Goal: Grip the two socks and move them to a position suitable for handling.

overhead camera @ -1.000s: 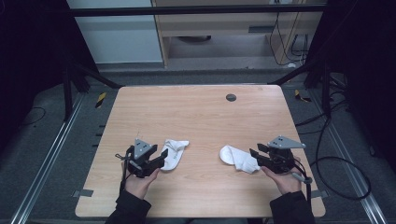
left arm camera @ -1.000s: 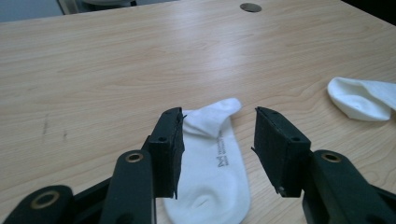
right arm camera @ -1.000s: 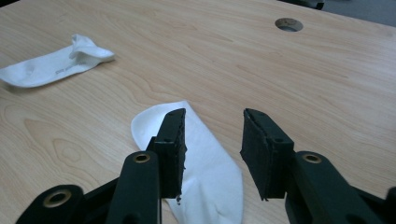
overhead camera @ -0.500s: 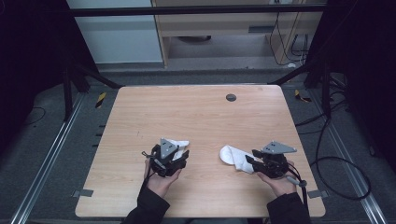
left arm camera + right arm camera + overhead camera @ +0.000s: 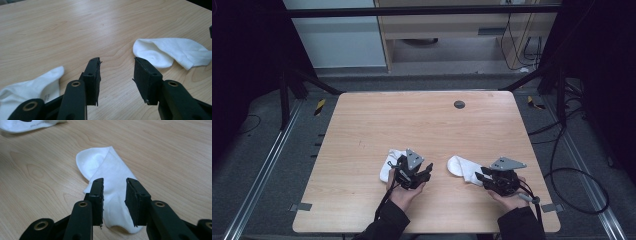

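So there are two white socks on the desk [image 5: 362,125], and judging by how they lie this is barely started: nothing's picked up or paired yet. The right gripper [image 5: 114,185] sits low over the right sock [image 5: 110,172] with its fingers apart and just been closing in, cloth under the gap, pads not pinching it yet. The left gripper [image 5: 117,65] has its fingers open over bare wood, also narrowing a bit, with the left sock [image 5: 27,87] off beside it.
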Motion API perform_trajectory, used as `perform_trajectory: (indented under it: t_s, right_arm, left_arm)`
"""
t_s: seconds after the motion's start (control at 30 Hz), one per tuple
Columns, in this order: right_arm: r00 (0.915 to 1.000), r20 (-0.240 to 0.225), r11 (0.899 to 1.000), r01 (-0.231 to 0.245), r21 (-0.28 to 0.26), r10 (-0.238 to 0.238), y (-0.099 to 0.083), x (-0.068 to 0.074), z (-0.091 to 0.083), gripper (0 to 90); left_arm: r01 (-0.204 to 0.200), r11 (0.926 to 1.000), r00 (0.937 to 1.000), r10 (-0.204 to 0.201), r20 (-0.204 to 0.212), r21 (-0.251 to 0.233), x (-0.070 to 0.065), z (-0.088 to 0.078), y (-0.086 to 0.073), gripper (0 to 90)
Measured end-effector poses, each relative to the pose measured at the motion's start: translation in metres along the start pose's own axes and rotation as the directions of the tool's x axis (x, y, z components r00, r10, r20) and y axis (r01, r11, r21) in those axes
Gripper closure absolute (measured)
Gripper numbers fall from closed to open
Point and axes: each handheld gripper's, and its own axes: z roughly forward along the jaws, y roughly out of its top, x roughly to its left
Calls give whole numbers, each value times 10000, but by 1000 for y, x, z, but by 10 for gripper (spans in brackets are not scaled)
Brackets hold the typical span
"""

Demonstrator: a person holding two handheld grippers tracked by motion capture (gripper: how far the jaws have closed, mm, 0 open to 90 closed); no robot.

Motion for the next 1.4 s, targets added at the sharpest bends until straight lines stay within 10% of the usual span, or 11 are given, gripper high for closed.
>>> perform_trajectory:
  t_s: [1.4]
  right_arm:
    - [9974,-577,9897,494,1340,-419,-19,3,19,714]
  left_arm:
    - [640,9917,9971,-681,331,1120,-44,77,3,625]
